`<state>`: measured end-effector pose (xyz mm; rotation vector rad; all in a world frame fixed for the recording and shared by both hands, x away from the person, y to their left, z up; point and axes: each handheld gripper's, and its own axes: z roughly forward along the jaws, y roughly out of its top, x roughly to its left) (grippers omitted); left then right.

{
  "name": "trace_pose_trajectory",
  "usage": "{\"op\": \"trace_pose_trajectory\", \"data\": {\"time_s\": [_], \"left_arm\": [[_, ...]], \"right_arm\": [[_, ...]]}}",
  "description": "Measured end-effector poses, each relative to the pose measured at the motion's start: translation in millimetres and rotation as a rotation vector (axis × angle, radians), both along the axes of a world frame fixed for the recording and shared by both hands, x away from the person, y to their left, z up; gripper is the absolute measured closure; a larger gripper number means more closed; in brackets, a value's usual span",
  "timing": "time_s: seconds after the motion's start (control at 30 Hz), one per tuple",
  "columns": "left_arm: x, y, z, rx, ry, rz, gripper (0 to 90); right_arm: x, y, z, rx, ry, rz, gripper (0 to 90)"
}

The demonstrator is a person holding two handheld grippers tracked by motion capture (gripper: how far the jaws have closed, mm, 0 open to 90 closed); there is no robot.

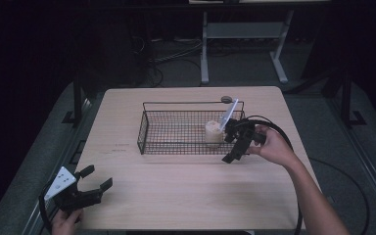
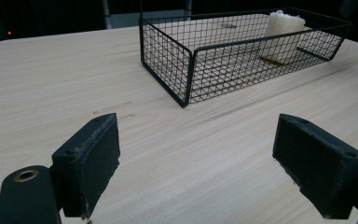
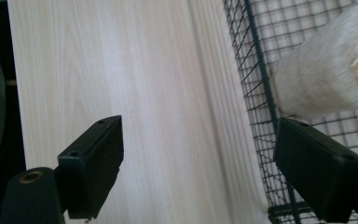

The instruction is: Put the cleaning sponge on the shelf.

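1. One cream, fibrous loofah cylinder (image 1: 214, 132) stands upright inside the black wire mesh basket (image 1: 159, 133), near the basket's right end.
2. Just outside that end, the right gripper (image 1: 233, 142) gapes wide, holding nothing.
3. Well apart from the basket, at the pale wooden desk's (image 1: 186, 186) near-left corner, the left gripper (image 1: 94, 178) is wide and empty.

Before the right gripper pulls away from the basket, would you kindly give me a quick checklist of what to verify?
1. Sponge inside basket: ok.
2. Right gripper open, nothing between its jaws: ok.
3. Right gripper free of the basket wire: cannot tell; one jaw sits close to the rim.
4. Sponge upright on the basket floor: ok.
5. Left gripper open, away from the basket: ok.
6. Whether the white handle is attached to the sponge: cannot tell.
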<state>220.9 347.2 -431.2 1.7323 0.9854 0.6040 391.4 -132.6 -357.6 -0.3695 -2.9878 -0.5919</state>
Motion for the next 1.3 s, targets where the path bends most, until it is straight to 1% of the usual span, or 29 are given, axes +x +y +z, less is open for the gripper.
{"op": "trace_pose_trajectory", "data": {"time_s": [0.07, 0.13, 0.27, 0.33, 0.43, 0.5, 0.7, 0.77, 0.83, 0.9, 1.07, 1.13, 1.17, 1.3], "left_arm": [[0.0, 0.0, 0.1, 0.001, -0.001, 0.000, 13.9], [-0.1, 0.1, 0.1, -0.001, 0.000, 0.000, 13.9], [0.4, -0.1, -0.2, 0.002, 0.000, -0.001, 14.0], [0.4, -0.5, 0.0, 0.005, -0.002, -0.003, 13.9], [0.1, -0.7, -0.2, 0.003, 0.001, -0.001, 13.9], [0.2, -0.5, -0.1, 0.003, -0.001, -0.001, 14.0], [0.5, -0.8, -0.1, 0.010, -0.001, -0.006, 14.0], [0.5, -0.8, -0.1, 0.010, -0.001, -0.006, 14.0], [0.4, -0.8, 0.0, 0.010, -0.001, -0.006, 14.0], [0.2, -0.8, 0.0, 0.007, -0.001, -0.004, 13.9], [0.1, -0.8, -0.1, 0.004, -0.001, -0.002, 13.9], [0.2, -0.6, -0.1, 0.008, 0.000, -0.004, 13.9], [0.3, -0.7, -0.1, 0.008, 0.000, -0.004, 13.9], [0.3, -0.9, -0.3, 0.009, 0.001, -0.005, 13.9]], "right_arm": [[-1.9, 0.3, -0.6, -0.012, -0.001, 0.000, 15.8], [-4.6, 0.0, -0.2, 0.005, -0.008, 0.006, 15.8], [-9.5, -1.4, -2.1, 0.012, -0.008, 0.008, 15.8], [-11.6, -2.5, -3.9, 0.011, -0.006, 0.004, 15.9], [-14.9, -2.1, -6.6, -0.007, 0.000, 0.010, 15.8], [-17.4, -2.8, -7.3, 0.003, -0.005, 0.016, 15.8], [-22.8, -7.1, -10.7, 0.008, -0.005, 0.010, 15.8], [-24.1, -7.7, -11.7, -0.005, -0.002, 0.013, 15.8], [-25.9, -8.8, -12.2, 0.007, -0.009, 0.011, 15.8], [-27.0, -10.4, -13.2, 0.012, -0.006, 0.008, 15.8], [-30.0, -14.7, -18.3, 0.013, 0.001, 0.004, 15.9], [-31.9, -15.6, -20.1, -0.001, -0.001, 0.004, 15.8], [-32.7, -16.5, -21.0, 0.007, -0.001, 0.003, 15.8], [-35.9, -19.9, -23.8, 0.011, -0.003, -0.003, 15.9]]}}
